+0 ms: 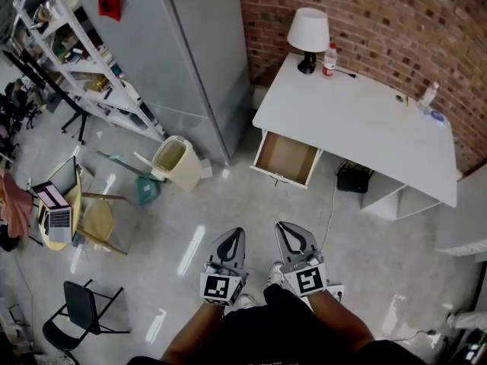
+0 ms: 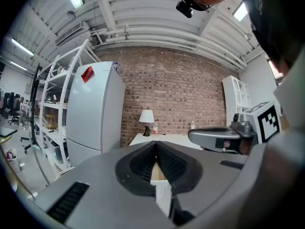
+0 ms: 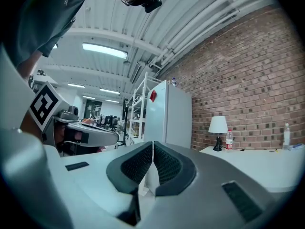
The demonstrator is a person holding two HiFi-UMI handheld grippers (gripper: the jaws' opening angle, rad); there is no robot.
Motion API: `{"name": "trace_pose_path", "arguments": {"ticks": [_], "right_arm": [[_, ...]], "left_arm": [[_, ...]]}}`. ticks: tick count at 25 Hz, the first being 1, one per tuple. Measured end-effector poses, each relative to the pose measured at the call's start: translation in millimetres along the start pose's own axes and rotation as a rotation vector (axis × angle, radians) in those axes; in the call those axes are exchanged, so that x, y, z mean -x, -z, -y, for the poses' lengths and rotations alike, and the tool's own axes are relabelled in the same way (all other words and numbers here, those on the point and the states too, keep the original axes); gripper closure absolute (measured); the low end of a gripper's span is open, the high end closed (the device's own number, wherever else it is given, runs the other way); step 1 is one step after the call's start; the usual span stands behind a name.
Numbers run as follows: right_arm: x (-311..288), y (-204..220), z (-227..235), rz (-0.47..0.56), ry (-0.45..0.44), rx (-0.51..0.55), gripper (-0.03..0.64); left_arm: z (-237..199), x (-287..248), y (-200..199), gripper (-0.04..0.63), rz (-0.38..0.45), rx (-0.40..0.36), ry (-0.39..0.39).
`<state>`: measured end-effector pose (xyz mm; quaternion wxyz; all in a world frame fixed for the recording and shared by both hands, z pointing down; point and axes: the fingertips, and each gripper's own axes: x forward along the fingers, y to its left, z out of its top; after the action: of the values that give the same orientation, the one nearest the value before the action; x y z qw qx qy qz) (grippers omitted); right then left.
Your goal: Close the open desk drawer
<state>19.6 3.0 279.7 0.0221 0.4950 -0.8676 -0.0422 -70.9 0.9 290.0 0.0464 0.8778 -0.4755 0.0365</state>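
Drawer hangs open under the desk's front-left corner in the head view, well apart from left gripper and right gripper; left gripper view: jaws clenched on nothing, drawer dead ahead; right gripper view: jaws pinched together too, empty; shoving off-centre with one narrow tip could probably skew the drawer and jam it.

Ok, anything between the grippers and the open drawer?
Nothing visible. Only floor separates the left gripper and right gripper from the drawer; the bin stands off to the left, the cable to the right.
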Motion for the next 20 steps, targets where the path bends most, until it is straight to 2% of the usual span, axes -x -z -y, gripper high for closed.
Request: {"name": "trace_pose_path", "arguments": {"ticks": [5,11,20], "right_arm": [[-17,14,14,-0.031,-0.037,0.007,0.588],[-41,14,18,-0.031,-0.031,0.003,0.588],[-90,19,12,-0.043,0.058,0.007,0.588]], "left_arm": [[-7,-25,3,0.589,-0.011,-0.012,-0.009],[-18,-42,-10,0.589,0.004,-0.017,0.035],[-60,-68,-4,0.589,0.011,-0.02,0.141]]}}
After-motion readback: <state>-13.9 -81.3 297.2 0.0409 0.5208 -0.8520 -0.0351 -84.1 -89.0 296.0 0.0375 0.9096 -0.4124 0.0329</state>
